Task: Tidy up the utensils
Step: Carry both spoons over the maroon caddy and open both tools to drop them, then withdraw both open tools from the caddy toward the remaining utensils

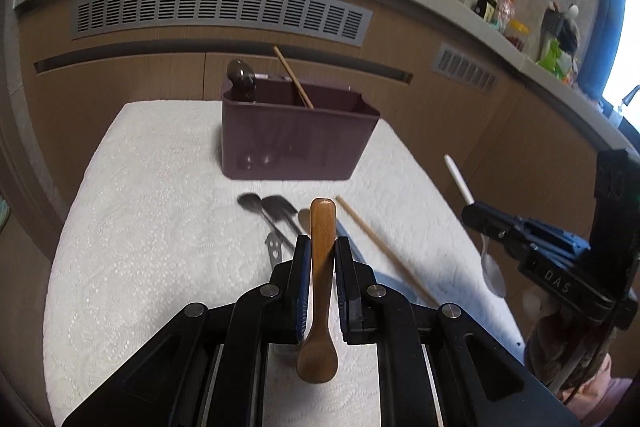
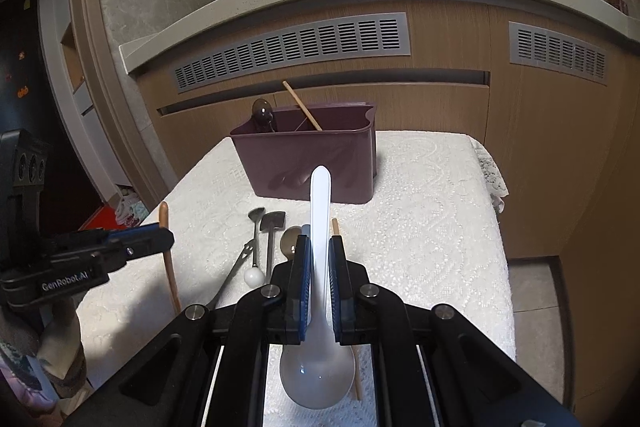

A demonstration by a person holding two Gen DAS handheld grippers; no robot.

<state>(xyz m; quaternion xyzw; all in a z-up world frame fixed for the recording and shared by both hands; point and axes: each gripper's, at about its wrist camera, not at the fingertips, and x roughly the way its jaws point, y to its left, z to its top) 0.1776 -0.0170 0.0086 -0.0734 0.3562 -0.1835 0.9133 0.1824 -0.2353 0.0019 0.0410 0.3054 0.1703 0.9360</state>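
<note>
So both tongs are loaded right now. The left tongs (image 1: 323,251) are closed tight on a wooden spoon (image 1: 322,291), gripping it around mid-handle, handle end pointing toward the purple caddy (image 1: 296,139) and the bowl hanging down close to the camera. The right tongs (image 2: 319,251) are clamped the same way on a white plastic spoon (image 2: 319,307), handle tip aimed at the caddy, big round bowl down near the lens. The caddy sits at the far end of the desk (image 1: 140,227), which has a white textured cloth over it, right up near the wooden cabinet with the grey vent (image 1: 220,13). Already standing in the caddy: a dark metal spoon (image 1: 241,77) at its left end and one chopstick (image 1: 293,77) leaning in the middle section. On the cloth just in front of the caddy there's a loose bunch of stuff still lying flat: a small dark ladle (image 2: 256,214), a little dark spatula (image 2: 273,221), a metal utensil with a cut-out handle (image 2: 240,263), a round metal spoon (image 2: 289,241) partly hidden behind the right tongs, and a second chopstick (image 1: 384,251) lying a bit to the right of the bunch.
</note>
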